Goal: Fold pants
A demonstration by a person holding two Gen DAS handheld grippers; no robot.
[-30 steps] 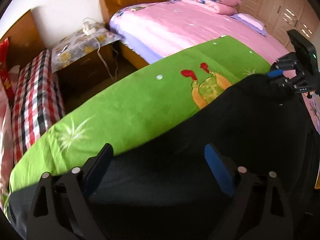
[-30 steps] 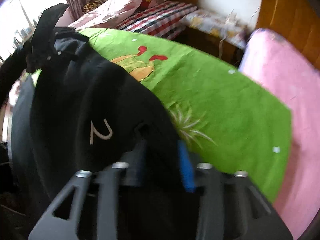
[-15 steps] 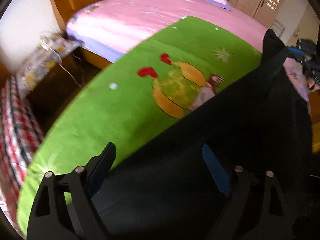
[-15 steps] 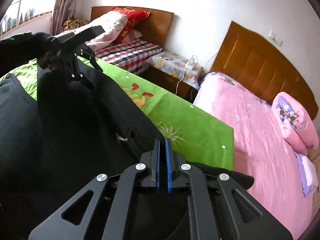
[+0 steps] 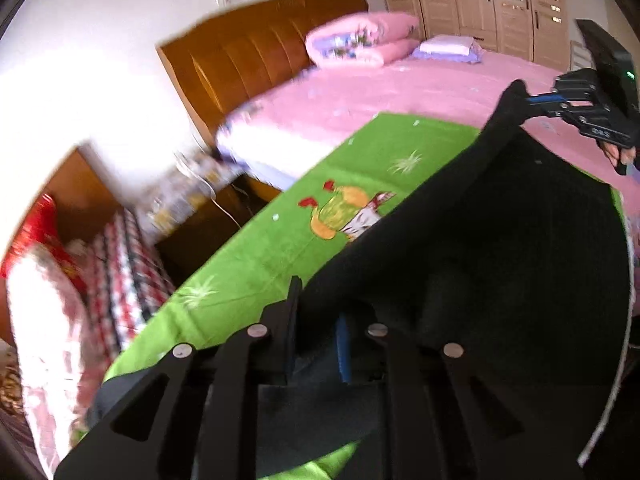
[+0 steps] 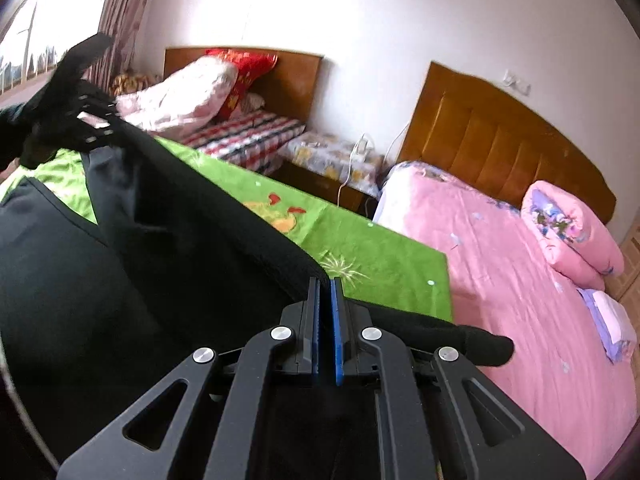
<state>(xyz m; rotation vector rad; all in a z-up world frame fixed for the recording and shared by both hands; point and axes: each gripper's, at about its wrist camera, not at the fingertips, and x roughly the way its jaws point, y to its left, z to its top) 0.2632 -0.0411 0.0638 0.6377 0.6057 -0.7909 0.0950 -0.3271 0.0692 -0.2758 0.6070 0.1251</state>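
Note:
Black pants (image 5: 500, 248) hang stretched between my two grippers above a green blanket (image 5: 260, 264) on the bed. In the left wrist view my left gripper (image 5: 319, 334) is closing its jaws, with a fold of the black fabric pinched between the pads. My right gripper (image 5: 528, 100) shows at the upper right, clamped on a raised corner of the pants. In the right wrist view the right gripper (image 6: 325, 300) is shut, blue pads nearly together on the pants (image 6: 168, 264). The left gripper (image 6: 94, 130) holds the far end up at the upper left.
The green blanket (image 6: 380, 264) lies across a pink bed (image 6: 520, 280) with a wooden headboard (image 6: 500, 140) and a rolled pink quilt (image 6: 572, 232). A nightstand (image 6: 332, 160) with a cable separates it from a plaid-sheeted bed (image 6: 248, 136). Wardrobes (image 5: 500, 0) line the far wall.
The left jaws went from wide open to closed on the fabric. Both grippers rose and tilted up, lifting the pants' edge off the green blanket.

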